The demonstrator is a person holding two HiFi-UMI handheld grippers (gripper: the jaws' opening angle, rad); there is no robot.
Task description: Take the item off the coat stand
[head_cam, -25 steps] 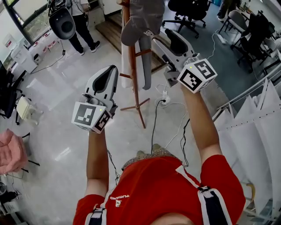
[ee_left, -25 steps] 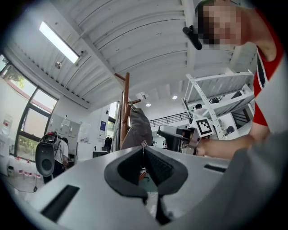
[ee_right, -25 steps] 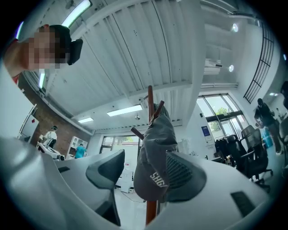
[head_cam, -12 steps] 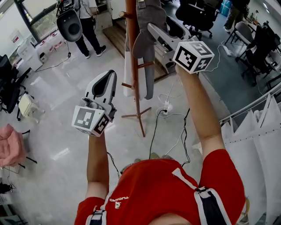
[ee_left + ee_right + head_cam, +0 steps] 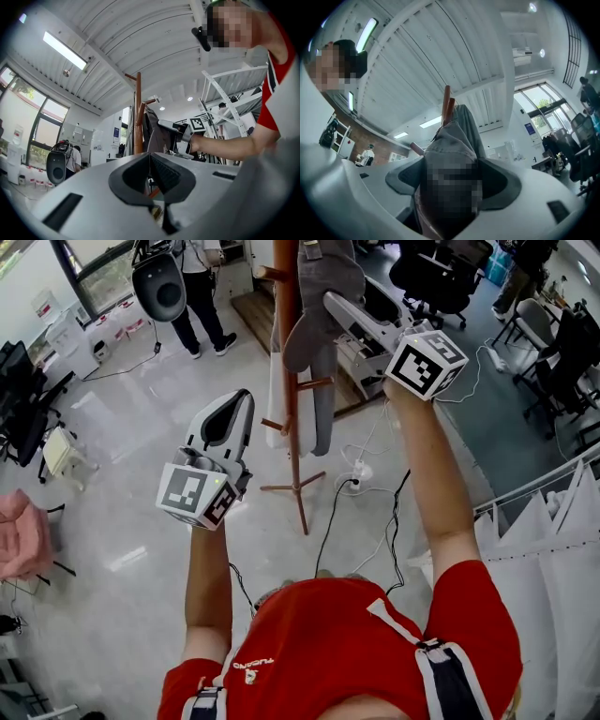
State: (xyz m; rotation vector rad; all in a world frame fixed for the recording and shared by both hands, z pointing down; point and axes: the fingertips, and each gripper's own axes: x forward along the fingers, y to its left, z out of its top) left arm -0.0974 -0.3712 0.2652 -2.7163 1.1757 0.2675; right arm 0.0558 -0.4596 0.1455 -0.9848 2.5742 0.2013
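1. Both grippers were raised toward the coat stand (image 5: 291, 418). The right gripper (image 5: 336, 307) had its jaws spread wide with the grey cap (image 5: 323, 282) between them; I could not tell whether the pads pressed the fabric. The left gripper (image 5: 242, 404) was lower and well apart from the stand, jaws together on nothing.
2. The cap hung high on the pole, not yet lifted free. Which peg carried it was hidden behind the fabric.
3. Risk, as judged: closing on loose crown fabric alone would give a thin pinch, and the cap could slip out during the lift.
4. Risk: pulling sideways rather than up and off could snag the cap and tilt the slim stand — nothing steadied the pole.
5. Risk: a long grey garment (image 5: 322, 399) hung just below the cap. A jaw catching it would bring the wrong piece along.
6. Risk: jaws set too deep could clamp the pole together with the cap, so the lift would stall.
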